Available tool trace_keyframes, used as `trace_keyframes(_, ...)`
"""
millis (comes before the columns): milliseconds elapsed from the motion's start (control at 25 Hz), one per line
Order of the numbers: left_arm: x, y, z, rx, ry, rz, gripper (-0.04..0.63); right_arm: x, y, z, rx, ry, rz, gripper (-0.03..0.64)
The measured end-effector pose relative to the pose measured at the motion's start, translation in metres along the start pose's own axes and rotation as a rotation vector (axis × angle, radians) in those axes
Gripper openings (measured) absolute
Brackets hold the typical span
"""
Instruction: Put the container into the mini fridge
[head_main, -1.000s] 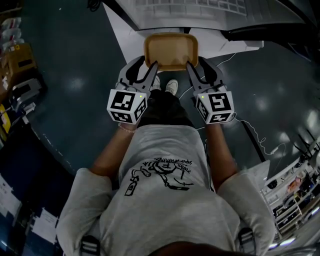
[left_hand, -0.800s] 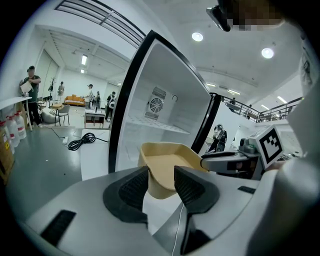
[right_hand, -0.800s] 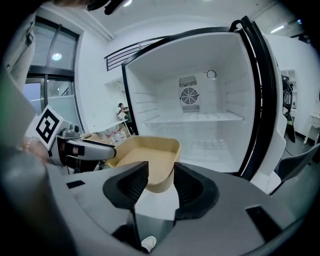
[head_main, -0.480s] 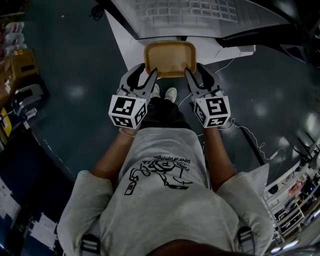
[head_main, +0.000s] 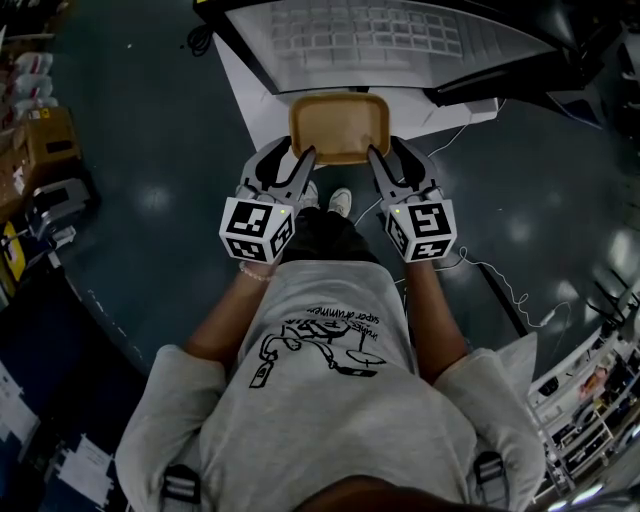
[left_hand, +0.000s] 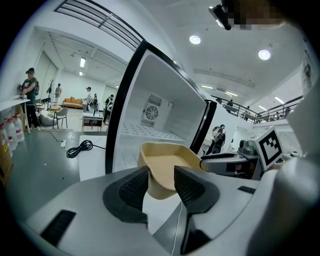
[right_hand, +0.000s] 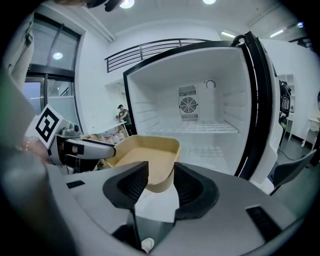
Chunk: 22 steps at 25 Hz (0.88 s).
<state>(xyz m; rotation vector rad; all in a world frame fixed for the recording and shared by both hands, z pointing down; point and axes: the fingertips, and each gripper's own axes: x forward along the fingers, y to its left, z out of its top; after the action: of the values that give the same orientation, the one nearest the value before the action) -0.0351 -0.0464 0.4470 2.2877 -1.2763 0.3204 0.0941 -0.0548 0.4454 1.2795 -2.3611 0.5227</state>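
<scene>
The white mini fridge (head_main: 380, 40) stands open in front of me. Its cavity (right_hand: 200, 115) is a wide box with smooth white walls, framed by a black rim on both sides, and its black-edged door (right_hand: 260, 100) is swung away to my right. Inside there is a round fan grille (right_hand: 188, 106) on the back wall and a ribbed white shelf (right_hand: 190, 128) across the cavity.

The shallow tan plastic container (head_main: 340, 125) with rounded corners is in the air between me and this opening – not inside. From the head view its far edge lies just before the lower front edge of the fridge, above a white base plate (head_main: 250, 95) on the dark glossy floor (head_main: 150, 180).

I hold both tools forward and tilted somewhat down, side by side, the marker cubes toward my chest. The left gripper (head_main: 290, 158) pinches the near left corner of the container (left_hand: 165, 167); its ribbed black pads (left_hand: 136, 187) lie against the thin wall. The right gripper (head_main: 392, 158) pinches the near right corner in the same way – the rim (right_hand: 145, 160) sits between its jaws, which stand rather wide around it.

A thin white cable (head_main: 500, 270) runs over the floor at my right.
</scene>
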Motion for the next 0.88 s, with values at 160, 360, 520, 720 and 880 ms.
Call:
trace_keyframes(160, -0.001, -0.003, 0.007, 0.006, -0.009, -0.006, 0.161, -0.003, -0.001, 0.007, -0.007, -0.01, -0.004, 0.166)
trace_keyframes(360, -0.002, -0.005, 0.015, 0.016, -0.019, -0.009, 0.161, -0.006, -0.003, 0.016, -0.013, -0.022, -0.012, 0.166)
trace_keyframes(520, -0.002, -0.006, 0.022, 0.019, -0.028, -0.011, 0.161, -0.008, -0.004, 0.024, -0.019, -0.032, -0.016, 0.166)
trace_keyframes(720, -0.002, -0.009, 0.031, 0.023, -0.039, -0.016, 0.161, -0.011, -0.006, 0.031, -0.019, -0.042, -0.026, 0.166)
trace_keyframes(880, 0.0, -0.01, 0.037, 0.023, -0.047, -0.019, 0.161, -0.011, -0.008, 0.038, -0.018, -0.05, -0.03, 0.166)
